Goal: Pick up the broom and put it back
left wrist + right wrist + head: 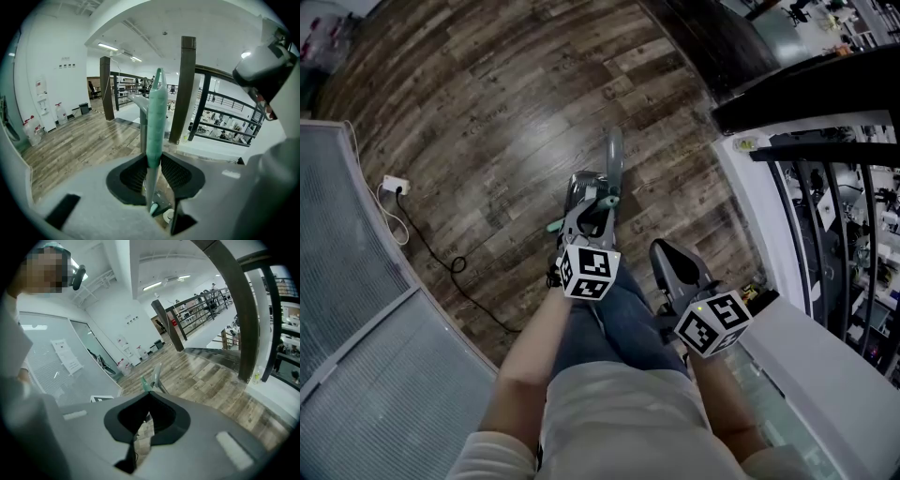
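Pickup step looked done: left gripper (pixel 153 165) clamped on broom (pixel 156 117) handle, stick poking out over wood floor (pixel 487 141). Right gripper (pixel 149 397) pinched closed, nothing in it. Next move probably needed steady carry back to storage spot, 1 firm grip, no swinging.

No text is coming through legibly: the wall signs (pixel 67 58) and the papers (pixel 62 350) on the glass partition (pixel 91 352) are showing as blur.
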`<state>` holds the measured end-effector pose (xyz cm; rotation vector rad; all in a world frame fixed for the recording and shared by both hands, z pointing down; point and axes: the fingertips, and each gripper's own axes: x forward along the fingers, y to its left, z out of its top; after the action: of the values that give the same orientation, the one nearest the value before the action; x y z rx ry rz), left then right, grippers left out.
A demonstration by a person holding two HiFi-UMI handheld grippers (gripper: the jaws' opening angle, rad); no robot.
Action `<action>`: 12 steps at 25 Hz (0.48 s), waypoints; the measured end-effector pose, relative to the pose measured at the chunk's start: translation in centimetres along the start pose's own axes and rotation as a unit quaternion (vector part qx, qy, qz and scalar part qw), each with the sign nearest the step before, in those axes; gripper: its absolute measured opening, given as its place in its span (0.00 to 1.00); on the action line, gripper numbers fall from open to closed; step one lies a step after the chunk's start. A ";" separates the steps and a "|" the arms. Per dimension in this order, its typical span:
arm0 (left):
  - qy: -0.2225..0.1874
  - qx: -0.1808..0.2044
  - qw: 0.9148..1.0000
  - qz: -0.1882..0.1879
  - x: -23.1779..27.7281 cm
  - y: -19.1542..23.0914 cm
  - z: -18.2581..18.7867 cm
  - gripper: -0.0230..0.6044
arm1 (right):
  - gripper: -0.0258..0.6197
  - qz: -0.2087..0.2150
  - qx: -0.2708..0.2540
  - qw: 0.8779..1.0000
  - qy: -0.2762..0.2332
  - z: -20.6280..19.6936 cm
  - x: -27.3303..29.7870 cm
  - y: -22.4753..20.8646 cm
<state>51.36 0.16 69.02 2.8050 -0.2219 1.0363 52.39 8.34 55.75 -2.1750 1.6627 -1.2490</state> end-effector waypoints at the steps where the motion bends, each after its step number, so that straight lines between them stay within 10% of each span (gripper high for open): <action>1: 0.000 0.000 1.000 0.001 -0.2 0.0 -0.1 0.19 | 0.05 0.001 -0.001 1.000 0.001 0.0 0.0 0.1; 12: -0.015 -0.015 1.000 0.021 -4.8 1.1 -1.7 0.19 | 0.05 0.018 -0.023 1.000 0.001 -0.3 0.3 3.0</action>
<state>46.48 -0.19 67.22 2.8027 -0.2986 0.9909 49.94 7.07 54.40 -2.1599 1.7405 -1.2145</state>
